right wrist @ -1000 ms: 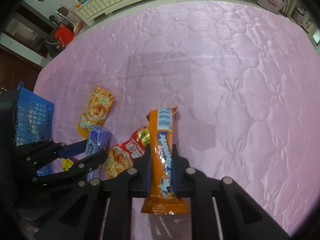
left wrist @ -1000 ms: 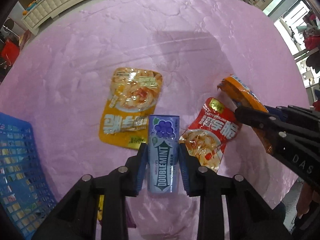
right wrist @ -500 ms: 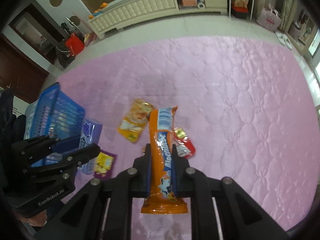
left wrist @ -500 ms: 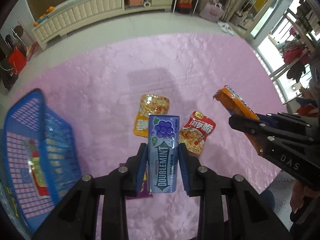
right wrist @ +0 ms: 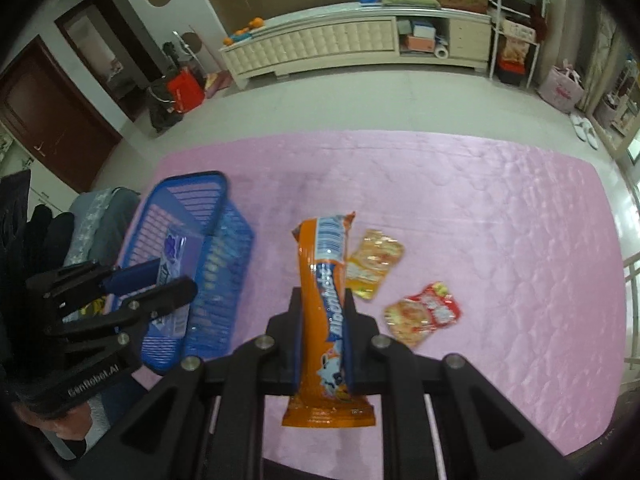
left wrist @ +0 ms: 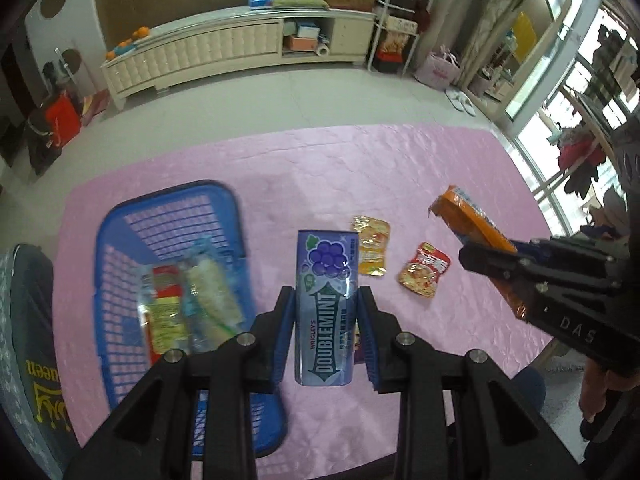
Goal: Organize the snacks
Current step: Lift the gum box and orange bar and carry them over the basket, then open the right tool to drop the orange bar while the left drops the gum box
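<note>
My left gripper (left wrist: 326,308) is shut on a purple Doublemint gum pack (left wrist: 326,300) and holds it high above the pink table. It also shows in the right wrist view (right wrist: 160,284), beside the blue basket (right wrist: 218,200). My right gripper (right wrist: 323,316) is shut on an orange snack bar (right wrist: 325,292), also held high; it shows at the right of the left wrist view (left wrist: 472,228). The blue basket (left wrist: 108,240) holds several wrapped snacks (left wrist: 188,300). A yellow pouch (left wrist: 372,250) and a red pouch (left wrist: 424,274) lie on the pink cloth.
The pink quilted cloth (right wrist: 500,208) covers the table; its far edge meets a grey floor. A white cabinet (right wrist: 332,46) stands along the back wall. A grey bag (left wrist: 28,340) sits left of the basket. A small purple packet (left wrist: 358,344) lies under my left gripper.
Both grippers have risen well above the table with their snacks still held. The view has widened, and the blue basket has come into view at the left.
</note>
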A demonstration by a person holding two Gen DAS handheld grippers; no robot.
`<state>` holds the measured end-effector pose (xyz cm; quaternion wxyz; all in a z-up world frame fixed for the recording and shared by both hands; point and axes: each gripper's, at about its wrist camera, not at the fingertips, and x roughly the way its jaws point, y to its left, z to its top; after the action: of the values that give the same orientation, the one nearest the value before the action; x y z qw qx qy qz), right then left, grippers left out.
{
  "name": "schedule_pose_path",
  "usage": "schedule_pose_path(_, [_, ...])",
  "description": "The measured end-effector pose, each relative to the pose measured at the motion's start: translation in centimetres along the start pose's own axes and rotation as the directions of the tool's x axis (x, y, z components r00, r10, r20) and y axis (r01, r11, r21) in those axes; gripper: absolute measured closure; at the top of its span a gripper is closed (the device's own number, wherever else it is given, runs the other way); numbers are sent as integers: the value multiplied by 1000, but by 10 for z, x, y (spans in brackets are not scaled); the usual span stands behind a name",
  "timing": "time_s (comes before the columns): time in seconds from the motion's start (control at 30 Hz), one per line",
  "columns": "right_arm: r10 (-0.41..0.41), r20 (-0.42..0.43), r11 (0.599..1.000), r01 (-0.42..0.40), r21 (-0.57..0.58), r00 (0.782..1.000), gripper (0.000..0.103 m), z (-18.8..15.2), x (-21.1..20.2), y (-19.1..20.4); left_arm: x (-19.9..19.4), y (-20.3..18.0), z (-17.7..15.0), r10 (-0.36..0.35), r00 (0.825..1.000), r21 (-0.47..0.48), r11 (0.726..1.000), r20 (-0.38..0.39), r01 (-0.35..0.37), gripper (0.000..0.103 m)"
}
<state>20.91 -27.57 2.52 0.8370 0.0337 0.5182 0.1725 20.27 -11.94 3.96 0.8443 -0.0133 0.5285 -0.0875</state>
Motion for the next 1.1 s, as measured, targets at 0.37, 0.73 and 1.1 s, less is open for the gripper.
schedule_pose_path(0.37, [53, -34, 995, -56, -78, 998, 83, 4, 31, 83, -25, 83, -25, 55, 998, -103, 993, 18, -52, 74])
schedule_pose_path(0.73, [50, -79, 982, -63, -179, 996, 83, 18, 75, 146, -30, 143, -48, 76, 997, -194, 978, 27, -70, 74])
schedule_pose_path(1.1, [-33, -80, 994, 24, -108, 996, 83, 41, 123, 153, -11, 177, -42, 27, 1000, -239, 971, 14, -23, 74])
